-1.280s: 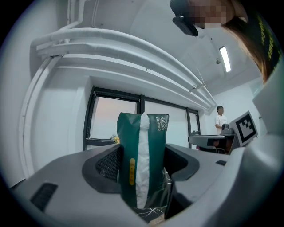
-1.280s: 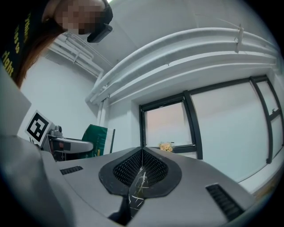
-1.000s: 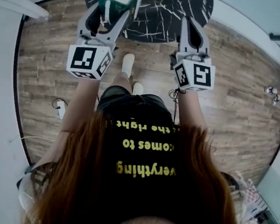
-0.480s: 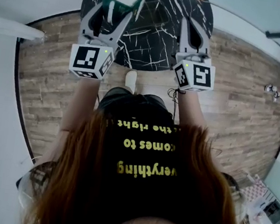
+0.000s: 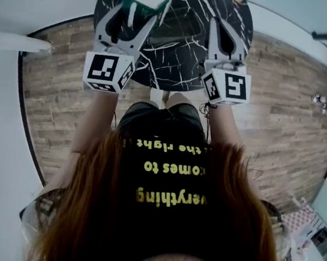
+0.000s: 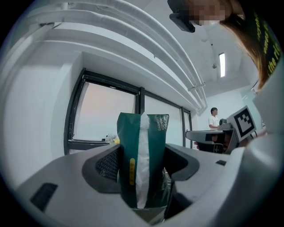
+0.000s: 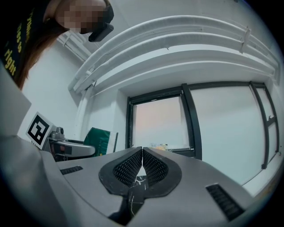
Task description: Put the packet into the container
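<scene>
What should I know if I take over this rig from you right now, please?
Left tool: shut on the green packet, held upright above the black marble table.
Right tool: shut, empty, also over the table.
Done: packet is picked up.
Left to do: find the container, which I cannot make out in any view, and put the packet inside.

Arms forward, level; left gripper (image 5: 138,11) clamps packet (image 6: 141,164); right gripper (image 7: 142,153) fingers together.
</scene>
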### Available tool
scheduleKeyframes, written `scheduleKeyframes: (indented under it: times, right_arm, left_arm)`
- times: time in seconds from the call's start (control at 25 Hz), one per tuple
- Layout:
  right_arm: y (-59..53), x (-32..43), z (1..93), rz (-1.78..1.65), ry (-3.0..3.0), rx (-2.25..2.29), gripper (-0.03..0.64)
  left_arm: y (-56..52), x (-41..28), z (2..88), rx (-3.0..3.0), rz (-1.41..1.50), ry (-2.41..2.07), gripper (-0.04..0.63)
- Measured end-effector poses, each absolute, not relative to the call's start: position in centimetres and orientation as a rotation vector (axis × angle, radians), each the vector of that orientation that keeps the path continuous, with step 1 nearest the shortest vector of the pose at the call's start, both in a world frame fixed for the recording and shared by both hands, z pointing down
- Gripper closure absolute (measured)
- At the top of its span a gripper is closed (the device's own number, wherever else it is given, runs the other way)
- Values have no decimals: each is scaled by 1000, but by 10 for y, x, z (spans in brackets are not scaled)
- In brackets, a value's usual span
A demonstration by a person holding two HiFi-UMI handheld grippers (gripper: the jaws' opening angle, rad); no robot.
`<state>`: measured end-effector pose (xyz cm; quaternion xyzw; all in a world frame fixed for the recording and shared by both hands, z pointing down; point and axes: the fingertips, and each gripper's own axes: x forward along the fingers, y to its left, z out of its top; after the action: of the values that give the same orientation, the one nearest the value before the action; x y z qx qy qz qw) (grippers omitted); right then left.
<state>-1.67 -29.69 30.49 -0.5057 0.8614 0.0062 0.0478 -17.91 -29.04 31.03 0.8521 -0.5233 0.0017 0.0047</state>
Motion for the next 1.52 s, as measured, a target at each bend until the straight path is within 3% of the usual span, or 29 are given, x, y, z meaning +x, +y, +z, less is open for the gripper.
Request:
scheduleKeyframes:
  times: [0.96,1.52]
  right_arm:
    - [-340,-12,318,-52,2705,-1433,598]
    - [-356,5,327,-95,2714,-1403,598]
  left_arm:
    - [-328,-155,344,2611,177,-1594,314]
    - [-347,-119,413,2422,502,-1241,314]
